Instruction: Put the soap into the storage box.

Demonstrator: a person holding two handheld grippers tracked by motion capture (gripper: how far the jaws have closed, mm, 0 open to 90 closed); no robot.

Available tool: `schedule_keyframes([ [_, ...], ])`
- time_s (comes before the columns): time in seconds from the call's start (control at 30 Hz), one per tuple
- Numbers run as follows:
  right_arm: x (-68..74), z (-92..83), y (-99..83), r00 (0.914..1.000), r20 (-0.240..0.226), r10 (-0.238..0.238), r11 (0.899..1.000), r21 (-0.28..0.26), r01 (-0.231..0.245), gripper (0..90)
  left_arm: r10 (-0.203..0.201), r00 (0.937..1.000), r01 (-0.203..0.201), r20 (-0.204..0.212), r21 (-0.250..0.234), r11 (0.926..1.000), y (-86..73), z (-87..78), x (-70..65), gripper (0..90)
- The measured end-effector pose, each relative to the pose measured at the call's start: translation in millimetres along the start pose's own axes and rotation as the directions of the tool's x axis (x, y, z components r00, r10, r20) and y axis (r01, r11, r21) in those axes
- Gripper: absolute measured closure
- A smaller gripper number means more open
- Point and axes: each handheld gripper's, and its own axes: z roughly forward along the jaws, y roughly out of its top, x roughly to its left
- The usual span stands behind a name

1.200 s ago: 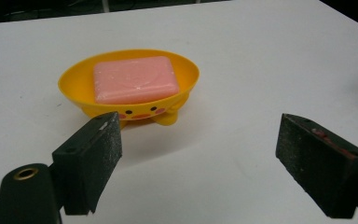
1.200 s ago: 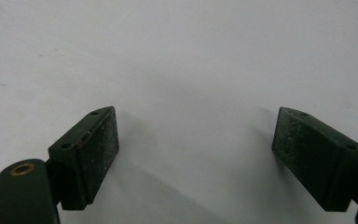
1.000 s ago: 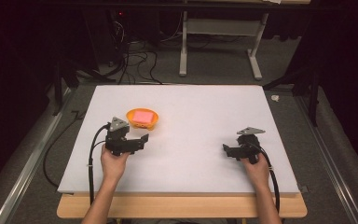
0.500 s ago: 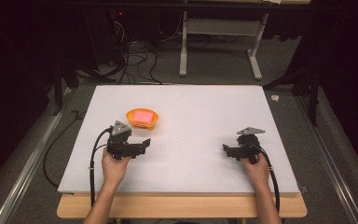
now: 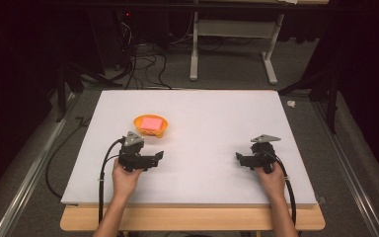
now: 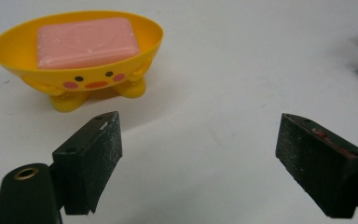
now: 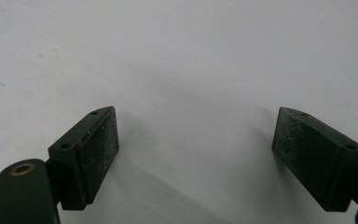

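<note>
My left gripper (image 5: 159,157) sits low over the white table (image 5: 207,123), jaws spread wide with nothing between them. In the left gripper view, the gap (image 6: 198,156) between the two black pads frames bare tabletop. My left hand (image 5: 125,177) grips the tool from behind, and its cable loops off the near edge of the table.

Just beyond that gripper, on the far side of it and slightly to its left, stands the yellow soap dish (image 5: 150,126). From the left gripper view the dish (image 6: 81,74) rests upright on its small feet, a little face painted on its side, apart from the jaws and not touching them. A pink soap bar (image 6: 87,42) lies flat inside the bowl, filling most of it.

My right gripper (image 5: 238,158) lies well apart from all this, toward the right side of the table, pointing inward at the left one. Its jaws are likewise wide apart and hold nothing; the right gripper view shows plain white surface between the pads (image 7: 196,158). My right hand (image 5: 269,173) holds it from behind.

The tips of the right gripper appear at the right edge of the left gripper view.
</note>
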Motion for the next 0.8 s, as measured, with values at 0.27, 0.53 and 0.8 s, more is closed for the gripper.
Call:
schedule_keyframes([
  [0.27, -0.1, 0.0, 0.0, 1.0, 0.0, -0.002, 1.0, 0.0, 0.002, 15.0, 0.0, 0.9999, 0.0, 0.013, 0.024, 0.9997, -4.8, 9.2, -2.6, 15.3],
  [0.53, 0.0, -0.1, -0.1, 1.0, 0.0, -0.001, 1.0, 0.0, 0.001, 15.0, 0.005, 0.9996, -0.006, 0.027, 0.048, 0.9988, -6.1, 17.8, -4.4, 15.3],
  [0.8, 0.1, -0.1, -0.2, 1.0, 0.001, -0.002, 1.0, -0.002, 0.002, 15.0, 0.006, 0.9997, -0.008, 0.025, 0.07, 0.9975, -9.2, 27.2, -5.9, 15.3],
])
